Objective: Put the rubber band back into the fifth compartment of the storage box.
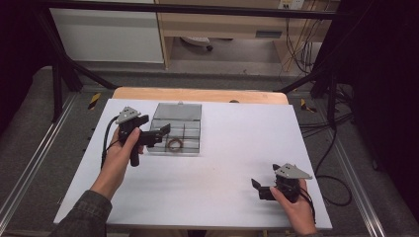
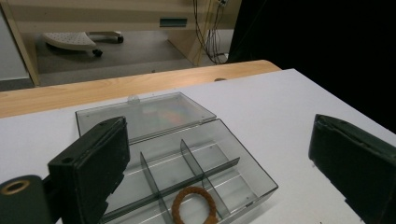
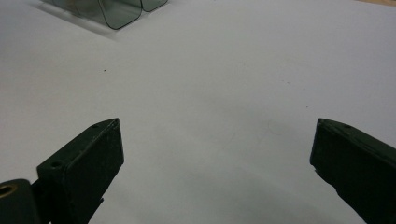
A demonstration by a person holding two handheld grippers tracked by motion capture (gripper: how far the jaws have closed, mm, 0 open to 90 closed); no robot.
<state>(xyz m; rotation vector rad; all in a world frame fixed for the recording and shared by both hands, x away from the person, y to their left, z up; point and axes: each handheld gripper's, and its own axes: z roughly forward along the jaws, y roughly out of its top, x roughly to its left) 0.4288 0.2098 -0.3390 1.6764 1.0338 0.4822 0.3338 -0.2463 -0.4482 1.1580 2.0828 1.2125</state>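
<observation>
My left gripper (image 1: 159, 134) hovers with jaws wide apart over the clear smoky plastic compartment box (image 1: 190, 129), upper left of centre. A brown braided ring (image 1: 174, 144) lies in its near middle compartment. My right gripper (image 1: 261, 188), lower right, is also spread and empty.

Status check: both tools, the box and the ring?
Left tool open at clear box, lid back. Brown ring in a near compartment, untouched. Right tool open over bare table. Nothing in the way.

The white table sheet (image 1: 212, 163) lies bare between the two hands, free to cross; the clear grey plastic compartment box (image 1: 190, 136) blocks the far left, its flat-open lid (image 1: 178, 111) behind it; thin dividers (image 2: 191, 161) wall off the cell holding a brown ring (image 2: 194, 205); the left gripper (image 1: 160, 134), jaws wide, hangs at the box's near-left edge.
</observation>
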